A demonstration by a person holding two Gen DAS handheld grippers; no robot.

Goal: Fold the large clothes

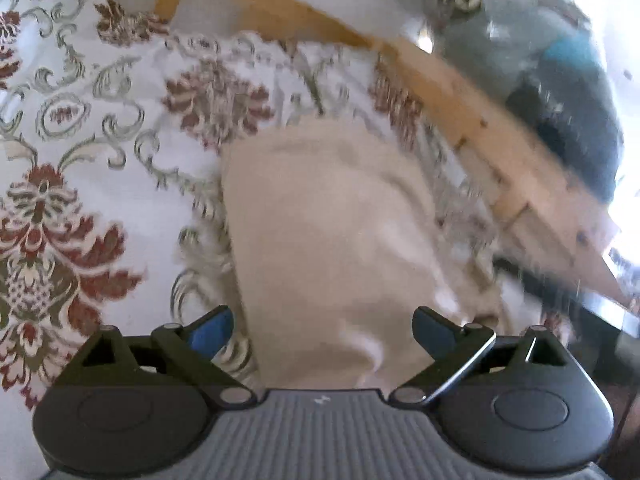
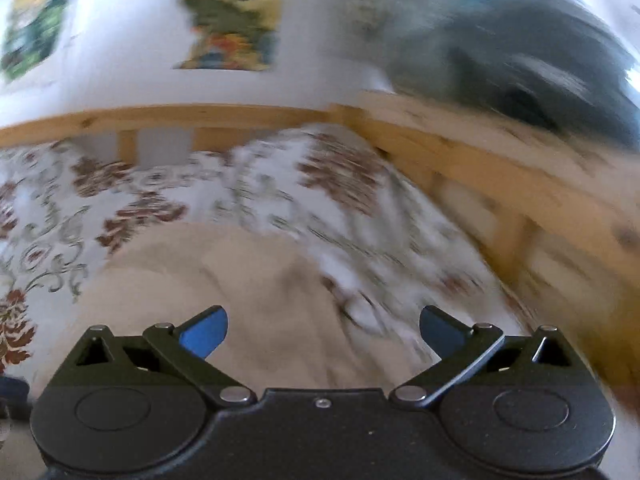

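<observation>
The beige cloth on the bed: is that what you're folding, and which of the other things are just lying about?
Part of the job:
- beige cloth, lying on the bedspread
- left gripper, jaws open
- right gripper, jaws open

Just lying about:
- floral bedspread
- wooden bed frame
- pictures on the wall
- dark heap beyond the frame, too blurred to identify

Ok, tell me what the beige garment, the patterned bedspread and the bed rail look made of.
Beige garment: soft matte cloth, going by its limp creases; the weave is too blurred to name.
Patterned bedspread: woven fabric, possibly jacquard, with a matte floral and scroll pattern.
Bed rail: light wood, probably pine, with knots and grain showing.
</observation>
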